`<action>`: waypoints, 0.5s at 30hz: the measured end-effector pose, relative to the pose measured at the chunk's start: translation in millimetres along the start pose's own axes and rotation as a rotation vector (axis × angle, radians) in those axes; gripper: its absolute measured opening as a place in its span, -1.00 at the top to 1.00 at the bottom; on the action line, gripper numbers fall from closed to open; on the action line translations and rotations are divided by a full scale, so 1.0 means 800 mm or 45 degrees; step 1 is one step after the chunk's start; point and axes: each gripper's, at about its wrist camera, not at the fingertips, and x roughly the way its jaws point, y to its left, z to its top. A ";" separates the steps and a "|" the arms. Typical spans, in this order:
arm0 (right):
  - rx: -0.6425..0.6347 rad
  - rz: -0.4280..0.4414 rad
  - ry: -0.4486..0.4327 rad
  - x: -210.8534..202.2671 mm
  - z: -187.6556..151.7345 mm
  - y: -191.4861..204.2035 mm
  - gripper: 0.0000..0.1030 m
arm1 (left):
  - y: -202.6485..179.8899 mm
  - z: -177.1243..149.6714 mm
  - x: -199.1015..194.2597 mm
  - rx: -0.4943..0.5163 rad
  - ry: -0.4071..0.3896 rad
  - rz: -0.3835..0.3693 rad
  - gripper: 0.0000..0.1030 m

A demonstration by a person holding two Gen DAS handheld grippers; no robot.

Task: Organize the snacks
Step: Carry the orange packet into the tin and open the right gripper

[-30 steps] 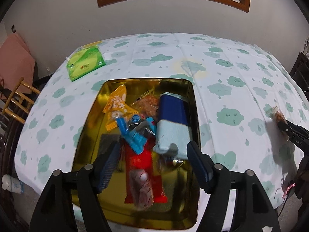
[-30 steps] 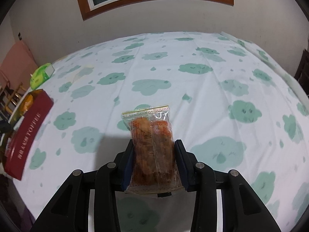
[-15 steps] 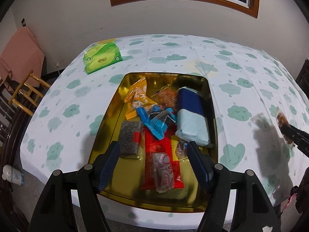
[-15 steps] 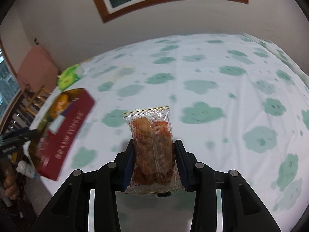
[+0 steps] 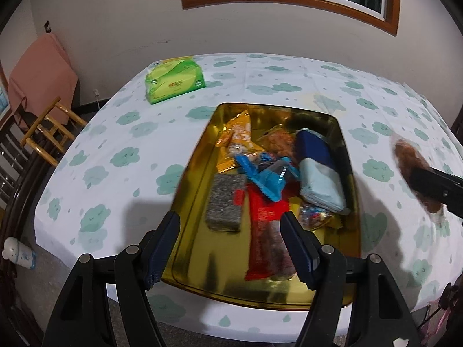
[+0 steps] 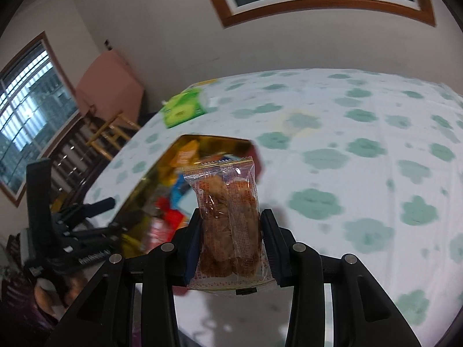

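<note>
A gold tin tray lies on the cloud-print tablecloth and holds several snack packets: an orange one, a blue-and-pale-blue pack, a grey bar, a red wrapper. My left gripper hovers over the tray's near end, open, with nothing between its fingers. My right gripper is shut on a clear packet of brown fried snack, held above the cloth to the right of the tray. From the left wrist, that packet shows blurred at the right edge.
A green tissue pack sits on the far left of the table. Wooden chairs and a pink cloth stand off the table's left side. A white bottle lies on the floor. Bare tablecloth stretches right of the tray.
My right gripper has lifted the snack packet and swung left toward the tray, which now fills its left side. My left gripper has drawn back, showing more of the tray.
</note>
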 end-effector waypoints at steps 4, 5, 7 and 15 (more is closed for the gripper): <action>-0.038 0.056 0.048 0.028 0.013 0.031 0.21 | 0.016 -0.004 -0.001 -0.027 -0.039 0.015 -0.33; -0.045 0.060 0.056 0.042 0.018 0.041 0.21 | 0.020 -0.004 -0.002 -0.034 -0.052 0.016 -0.34; -0.055 0.078 0.082 0.054 0.023 0.047 0.21 | 0.027 -0.004 -0.003 -0.047 -0.073 0.026 -0.38; -0.099 0.003 0.144 0.126 0.040 0.075 0.20 | 0.047 -0.002 -0.010 -0.051 -0.156 0.033 -0.54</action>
